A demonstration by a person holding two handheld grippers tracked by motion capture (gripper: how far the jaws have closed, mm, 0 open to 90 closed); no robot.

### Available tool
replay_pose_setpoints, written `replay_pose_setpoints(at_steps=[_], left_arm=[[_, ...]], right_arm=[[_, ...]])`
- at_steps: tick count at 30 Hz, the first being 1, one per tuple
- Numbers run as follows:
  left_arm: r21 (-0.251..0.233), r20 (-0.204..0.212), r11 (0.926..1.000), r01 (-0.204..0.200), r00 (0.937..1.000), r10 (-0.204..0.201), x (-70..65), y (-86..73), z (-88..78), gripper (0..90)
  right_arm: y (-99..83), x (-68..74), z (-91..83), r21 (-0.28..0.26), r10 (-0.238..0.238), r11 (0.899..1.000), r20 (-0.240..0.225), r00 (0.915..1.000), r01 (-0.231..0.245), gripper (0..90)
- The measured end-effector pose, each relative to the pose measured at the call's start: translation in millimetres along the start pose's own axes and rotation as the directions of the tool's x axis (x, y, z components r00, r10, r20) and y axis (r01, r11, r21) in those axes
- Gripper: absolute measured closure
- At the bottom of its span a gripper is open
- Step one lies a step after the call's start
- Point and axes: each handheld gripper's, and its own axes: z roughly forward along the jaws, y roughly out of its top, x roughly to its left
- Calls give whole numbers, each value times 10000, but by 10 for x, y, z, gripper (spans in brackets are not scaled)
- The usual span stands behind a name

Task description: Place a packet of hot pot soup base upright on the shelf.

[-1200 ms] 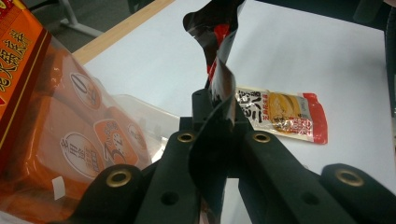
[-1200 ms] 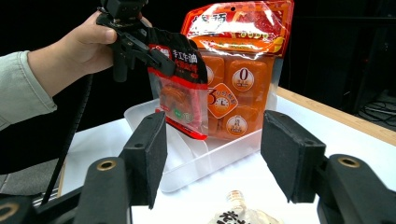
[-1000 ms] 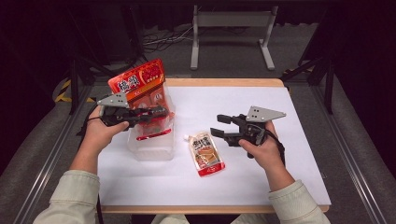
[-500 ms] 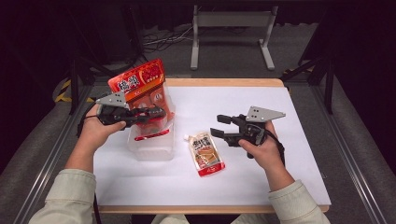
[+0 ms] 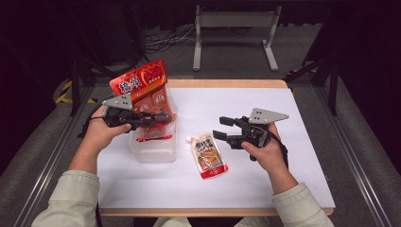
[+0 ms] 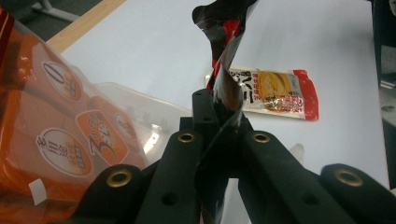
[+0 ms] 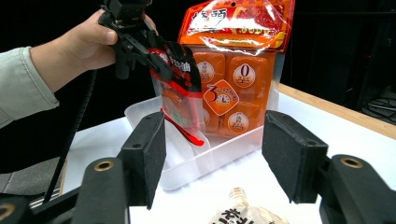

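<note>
My left gripper [image 5: 162, 116] is shut on the top of a dark red sauce pouch [image 7: 180, 88], which hangs over a clear plastic tub [image 5: 153, 152]. In the left gripper view the jaws [image 6: 218, 112] pinch the pouch [image 6: 225, 88] edge-on. A big orange bag of cubes [image 5: 142, 85] stands upright at the tub's far end. A spouted white and red pouch [image 5: 208, 156] lies flat on the white table. My right gripper [image 5: 223, 127] hovers open just right of that pouch, its pads [image 7: 148, 151] wide apart with nothing between them.
The white table top [image 5: 236, 104] has a wooden rim [image 5: 227, 83] at the far edge. Dark floor, cables and a metal stand [image 5: 234, 28] lie beyond it. Free room lies to the right of my right hand.
</note>
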Motion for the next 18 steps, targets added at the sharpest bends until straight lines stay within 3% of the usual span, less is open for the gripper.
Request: replay_pose_setpoints(at_steps=[3,6,18], left_arm=[[50,43,9996,267,9996,-267,18,-31,29,871],[334,-91,9991,274,9996,-272,0,-40,72,870],[647,-98,9960,612,9981,-607,21,-151,164,842]], right_arm=[[-9,-2,3,39,42,10000,-5,10000,-42,405],[-11,-4,4,30,47,10000,-1,10000,-47,404],[-23,-8,18,54,90,9999,-9,10000,-90,401]])
